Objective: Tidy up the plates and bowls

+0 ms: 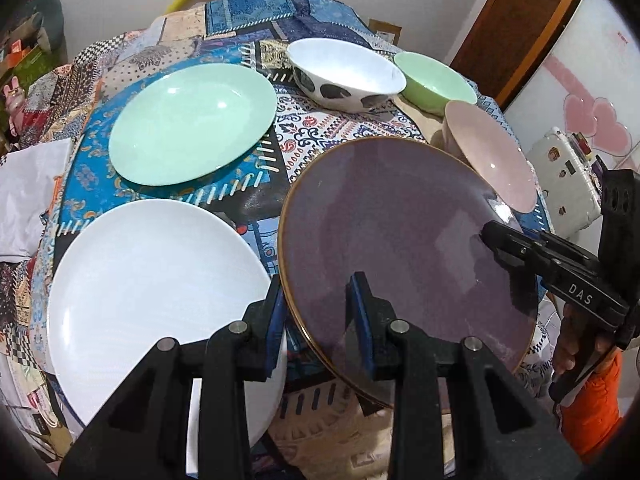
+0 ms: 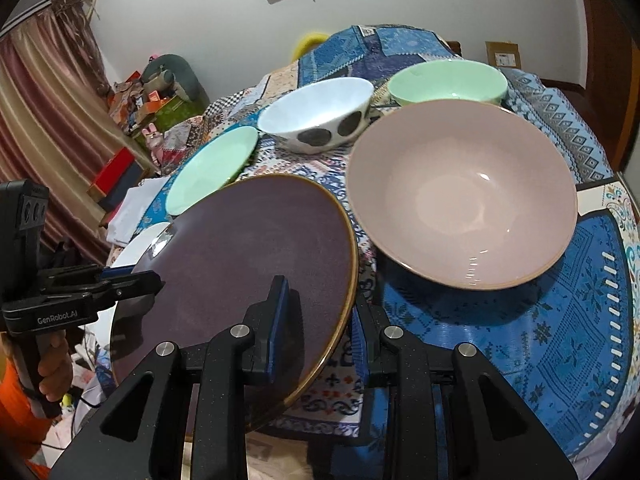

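Black left gripper (image 1: 318, 308), blue pads, clamped on the near-left rim of the purple plate (image 1: 400, 240): one finger under the edge, one on top. Plate is round, matte dusty purple, thin brown-gold rim, tilted and lifted clear of the patchwork tablecloth (image 1: 304, 136). Right gripper (image 1: 490, 238) bites the opposite rim, a hand (image 1: 576, 344) with orange sleeve behind it. White plate (image 1: 156, 304) lies flat just left of the fingers, glossy, plain. Mint plate (image 1: 192, 124) lies beyond it, glossy, shallow. Further back: white bowl (image 1: 344, 74) with dark spots outside, green bowl (image 1: 436, 82) beside it, pink bowl (image 1: 492, 156) partly hidden behind the purple plate's far edge. Right wrist view: right gripper (image 2: 320, 316) closed on the plate's (image 2: 248, 252) near-right rim, pads either side of the edge; left gripper (image 2: 154, 280) grips the far-left rim. Pink bowl (image 2: 460, 196) sits just right of the plate, wide, smooth, pale inside, upright on blue cloth. Spotted white bowl (image 2: 316, 112) and green bowl (image 2: 444, 80) stand behind it, mint plate (image 2: 212, 172) to the left, a sliver of white plate (image 2: 140, 246) under the purple one's left edge.
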The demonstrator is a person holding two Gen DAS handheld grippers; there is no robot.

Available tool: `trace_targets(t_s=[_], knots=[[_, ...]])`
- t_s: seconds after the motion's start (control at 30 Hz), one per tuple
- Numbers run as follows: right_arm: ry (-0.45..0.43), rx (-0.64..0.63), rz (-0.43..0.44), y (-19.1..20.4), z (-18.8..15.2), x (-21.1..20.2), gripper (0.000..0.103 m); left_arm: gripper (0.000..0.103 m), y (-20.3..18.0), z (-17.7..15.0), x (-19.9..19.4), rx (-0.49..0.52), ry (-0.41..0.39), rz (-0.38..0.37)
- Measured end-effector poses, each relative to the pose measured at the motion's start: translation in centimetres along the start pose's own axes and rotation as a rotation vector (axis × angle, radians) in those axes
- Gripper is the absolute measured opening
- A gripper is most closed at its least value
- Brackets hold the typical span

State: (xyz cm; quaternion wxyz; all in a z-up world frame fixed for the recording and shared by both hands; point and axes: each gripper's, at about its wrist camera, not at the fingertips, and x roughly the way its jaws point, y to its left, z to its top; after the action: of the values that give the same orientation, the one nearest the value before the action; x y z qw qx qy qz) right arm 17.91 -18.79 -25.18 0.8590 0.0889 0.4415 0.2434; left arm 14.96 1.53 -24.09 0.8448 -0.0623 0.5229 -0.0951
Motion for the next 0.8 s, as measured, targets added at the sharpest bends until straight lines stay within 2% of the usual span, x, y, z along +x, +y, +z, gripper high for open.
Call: trace_targets(t_s=[0.57,0.8], knots=[[0.036,0.044,0.003,-2.1,0.1,2.3,0.026,0.031,0.9,1.4,3.0,-0.023,0.035,0.008],[0.042,0.036,-0.012,-1.5,0.0,2.3,0.027,0.031,1.1,1.9,3.5,-0.026,0.030,0.035]])
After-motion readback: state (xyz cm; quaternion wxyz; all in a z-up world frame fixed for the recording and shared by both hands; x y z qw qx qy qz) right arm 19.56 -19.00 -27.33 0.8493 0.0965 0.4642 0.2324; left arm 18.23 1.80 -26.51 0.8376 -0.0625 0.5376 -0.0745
